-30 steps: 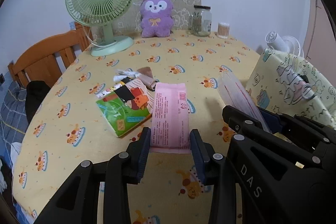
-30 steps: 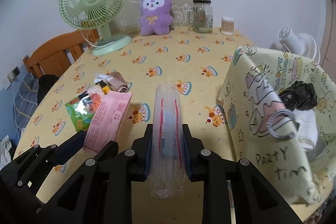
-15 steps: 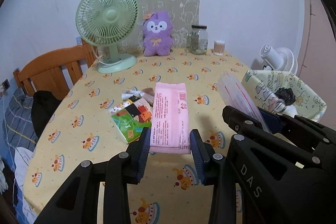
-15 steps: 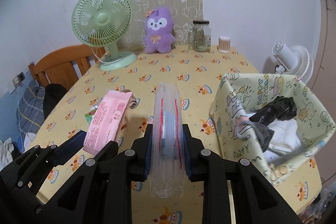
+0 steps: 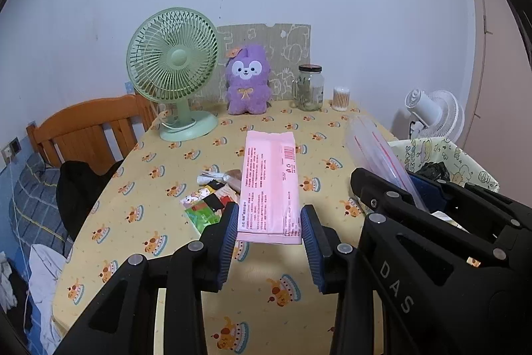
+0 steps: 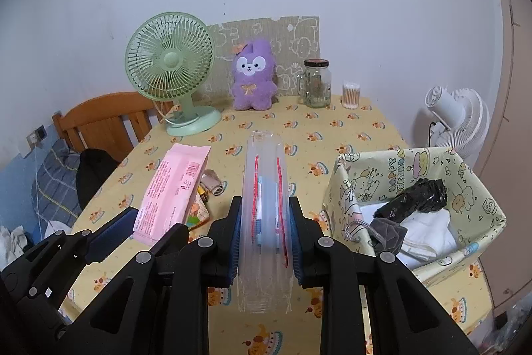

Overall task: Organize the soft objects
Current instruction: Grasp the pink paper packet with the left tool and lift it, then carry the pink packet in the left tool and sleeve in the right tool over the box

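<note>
My left gripper (image 5: 269, 238) is shut on a flat pink packet (image 5: 271, 185) and holds it well above the table; the packet also shows in the right wrist view (image 6: 173, 192). My right gripper (image 6: 264, 242) is shut on a clear zip bag (image 6: 264, 205) with red seal lines, held in the air left of the yellow fabric basket (image 6: 339, 192). The basket holds a black bundle (image 6: 419, 195), white cloth and a grey item. A green packet (image 5: 202, 212) and small soft items (image 5: 219, 178) lie on the table below.
A green desk fan (image 6: 173, 75), a purple plush (image 6: 254, 75), a glass jar (image 6: 317, 84) and a cotton swab tub (image 6: 351, 94) stand at the table's far edge. A wooden chair (image 5: 86, 128) is at left, a white fan (image 6: 455, 118) beyond the right edge.
Both grippers have risen and pulled back from the table, each carrying its item. The pink packet left the tabletop pile; the basket now shows from above.
</note>
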A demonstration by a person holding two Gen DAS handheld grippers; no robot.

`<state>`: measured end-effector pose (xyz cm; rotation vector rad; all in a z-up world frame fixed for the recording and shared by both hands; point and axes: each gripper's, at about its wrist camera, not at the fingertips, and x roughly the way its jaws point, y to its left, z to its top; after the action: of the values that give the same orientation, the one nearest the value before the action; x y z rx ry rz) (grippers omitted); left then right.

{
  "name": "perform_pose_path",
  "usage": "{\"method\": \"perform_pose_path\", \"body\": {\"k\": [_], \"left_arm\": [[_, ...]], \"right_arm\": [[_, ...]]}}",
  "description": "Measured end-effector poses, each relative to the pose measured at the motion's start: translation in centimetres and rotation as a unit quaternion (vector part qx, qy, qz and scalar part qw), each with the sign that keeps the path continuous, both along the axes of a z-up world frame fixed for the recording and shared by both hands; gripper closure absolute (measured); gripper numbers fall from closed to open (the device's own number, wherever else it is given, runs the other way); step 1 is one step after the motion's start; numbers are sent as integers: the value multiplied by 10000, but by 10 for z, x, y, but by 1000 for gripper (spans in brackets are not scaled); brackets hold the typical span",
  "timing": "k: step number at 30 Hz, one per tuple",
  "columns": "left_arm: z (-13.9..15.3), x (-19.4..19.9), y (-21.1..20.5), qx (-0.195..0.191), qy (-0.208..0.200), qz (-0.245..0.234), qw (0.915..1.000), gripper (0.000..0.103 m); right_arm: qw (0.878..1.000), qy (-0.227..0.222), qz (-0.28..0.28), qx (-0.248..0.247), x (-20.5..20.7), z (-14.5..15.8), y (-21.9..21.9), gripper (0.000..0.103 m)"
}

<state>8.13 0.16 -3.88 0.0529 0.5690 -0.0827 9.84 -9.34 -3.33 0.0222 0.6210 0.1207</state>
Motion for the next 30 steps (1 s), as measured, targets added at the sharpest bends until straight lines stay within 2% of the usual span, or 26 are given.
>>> {"method": "perform_pose_path", "body": {"k": [17,30], "left_arm": [[11,9,-44,-101,-143,-323,9993,64],[15,23,-86,-128,-201,-668,9975,64]], "right_arm": [[9999,-153,-73,27,5,14,-45,75],[9991,-240,-357,24,13,18,-88,75]]}}
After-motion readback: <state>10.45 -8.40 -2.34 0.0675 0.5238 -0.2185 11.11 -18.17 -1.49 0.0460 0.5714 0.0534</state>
